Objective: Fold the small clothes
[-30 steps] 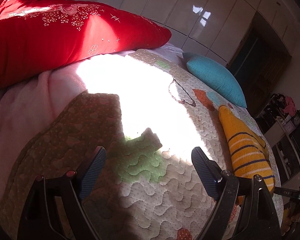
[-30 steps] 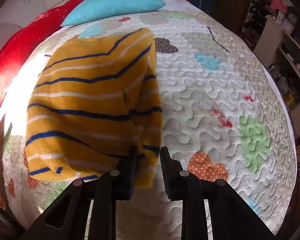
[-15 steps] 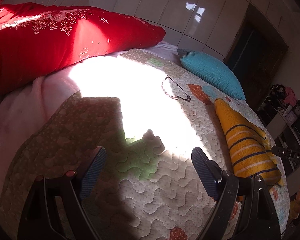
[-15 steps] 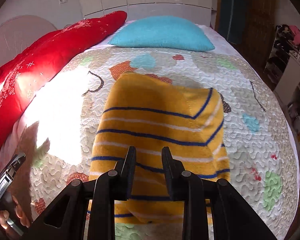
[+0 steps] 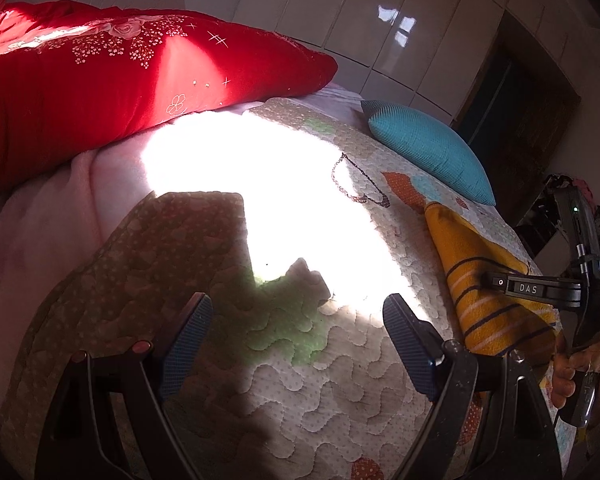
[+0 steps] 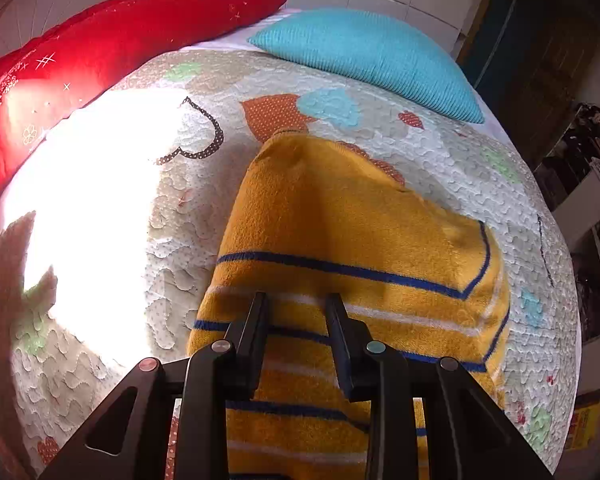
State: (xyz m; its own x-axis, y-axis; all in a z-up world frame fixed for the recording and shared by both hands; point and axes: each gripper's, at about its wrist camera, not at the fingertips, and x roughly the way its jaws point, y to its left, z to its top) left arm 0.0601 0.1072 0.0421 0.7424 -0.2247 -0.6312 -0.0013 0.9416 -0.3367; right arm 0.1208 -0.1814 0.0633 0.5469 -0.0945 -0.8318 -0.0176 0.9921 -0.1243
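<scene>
A yellow garment with blue and white stripes (image 6: 352, 236) lies folded over on the quilted bedspread (image 6: 148, 216). My right gripper (image 6: 296, 304) hovers just above its near part, fingers slightly apart with nothing visibly pinched between them. In the left wrist view the garment (image 5: 496, 300) lies at the right, with the right gripper's body over it. My left gripper (image 5: 296, 316) is wide open and empty over the quilt, left of the garment.
A red pillow (image 5: 112, 76) lies at the far left and a turquoise cushion (image 6: 364, 56) at the head of the bed. A strong sun patch (image 5: 268, 192) covers the quilt's middle. Shelves (image 6: 588, 168) stand beyond the bed's right edge.
My right gripper let go of the garment's edge, swung to face the head of the bed and now sits above the laid-down garment. The left gripper shifted only slightly.
</scene>
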